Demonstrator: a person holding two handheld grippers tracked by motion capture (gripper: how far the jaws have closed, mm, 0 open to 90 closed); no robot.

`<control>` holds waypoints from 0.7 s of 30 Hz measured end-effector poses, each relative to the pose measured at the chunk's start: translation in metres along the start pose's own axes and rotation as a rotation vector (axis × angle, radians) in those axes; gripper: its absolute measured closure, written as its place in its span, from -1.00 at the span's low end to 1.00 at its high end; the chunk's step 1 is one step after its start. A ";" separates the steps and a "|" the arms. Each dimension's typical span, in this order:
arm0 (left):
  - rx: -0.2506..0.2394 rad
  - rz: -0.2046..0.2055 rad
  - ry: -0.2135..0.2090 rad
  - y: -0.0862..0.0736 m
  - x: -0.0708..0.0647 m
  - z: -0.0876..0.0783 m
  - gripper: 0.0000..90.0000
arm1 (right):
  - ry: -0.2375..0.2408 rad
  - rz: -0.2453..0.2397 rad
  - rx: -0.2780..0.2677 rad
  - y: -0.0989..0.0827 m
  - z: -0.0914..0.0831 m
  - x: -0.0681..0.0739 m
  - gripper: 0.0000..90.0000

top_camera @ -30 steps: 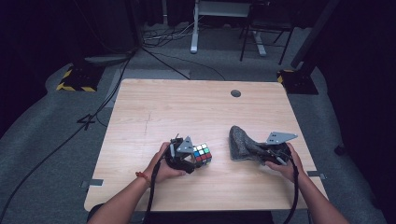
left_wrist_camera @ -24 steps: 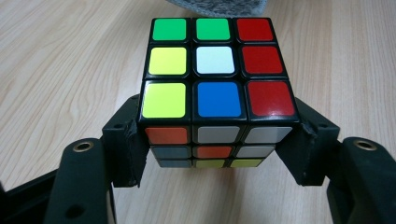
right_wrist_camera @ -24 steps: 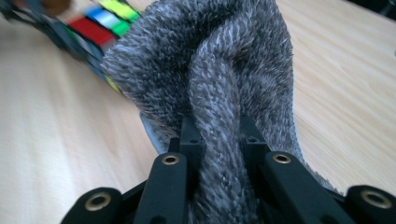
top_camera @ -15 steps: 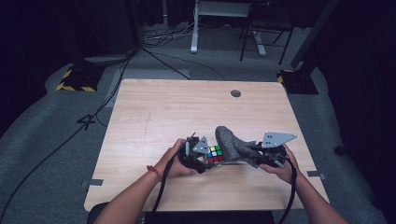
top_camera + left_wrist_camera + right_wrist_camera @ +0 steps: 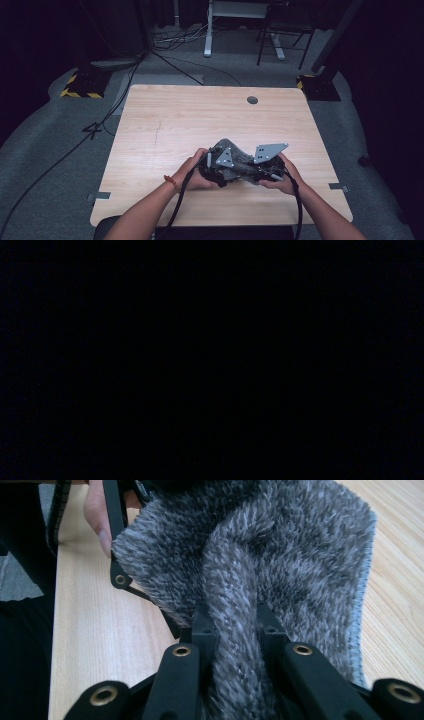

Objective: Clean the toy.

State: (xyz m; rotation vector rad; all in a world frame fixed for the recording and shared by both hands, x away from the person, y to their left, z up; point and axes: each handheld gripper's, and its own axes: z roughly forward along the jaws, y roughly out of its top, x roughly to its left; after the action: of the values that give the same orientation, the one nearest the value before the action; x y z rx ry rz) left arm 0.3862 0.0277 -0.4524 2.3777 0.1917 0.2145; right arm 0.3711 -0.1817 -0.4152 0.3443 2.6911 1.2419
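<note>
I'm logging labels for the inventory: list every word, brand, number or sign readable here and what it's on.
No readable text anywhere.
The grey fuzzy cloth, the wooden table and the grey plates on the hand-held grippers bear no print.
The yellow-and-black hazard stripes on the floor base are a pattern only, no words.

Light wooden table (image 5: 210, 115) standing on grey carpet (image 5: 45, 165); cables (image 5: 175, 45) trailing toward the dark upper frame.

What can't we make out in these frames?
- Left gripper view: fully black; nothing readable.
- High view: left gripper jaws and whatever they hold, hidden under the grey fuzzy cloth.
- Right gripper view: right gripper pinches a cloth fold; the cloth hides the table beyond it.
</note>
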 end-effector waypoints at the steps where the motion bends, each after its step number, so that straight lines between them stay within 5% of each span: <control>1: 0.004 0.005 0.007 0.000 0.000 -0.001 -0.24 | -0.009 0.003 0.002 -0.001 0.001 0.000 0.71; 9: -0.001 0.012 0.003 -0.003 -0.004 -0.006 -0.24 | -0.119 0.034 0.059 -0.015 -0.004 -0.015 0.71; 16: -0.019 0.018 -0.004 -0.002 -0.004 -0.009 -0.24 | -0.115 0.060 0.051 -0.024 -0.011 -0.017 0.72; 21: -0.017 0.027 0.000 0.001 -0.005 -0.006 -0.24 | -0.092 -0.002 0.031 -0.011 -0.011 -0.001 0.71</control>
State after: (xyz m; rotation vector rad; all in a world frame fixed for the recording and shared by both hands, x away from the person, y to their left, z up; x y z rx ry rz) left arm 0.3803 0.0303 -0.4480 2.3644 0.1575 0.2275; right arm 0.3681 -0.1965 -0.4162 0.3925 2.6347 1.1557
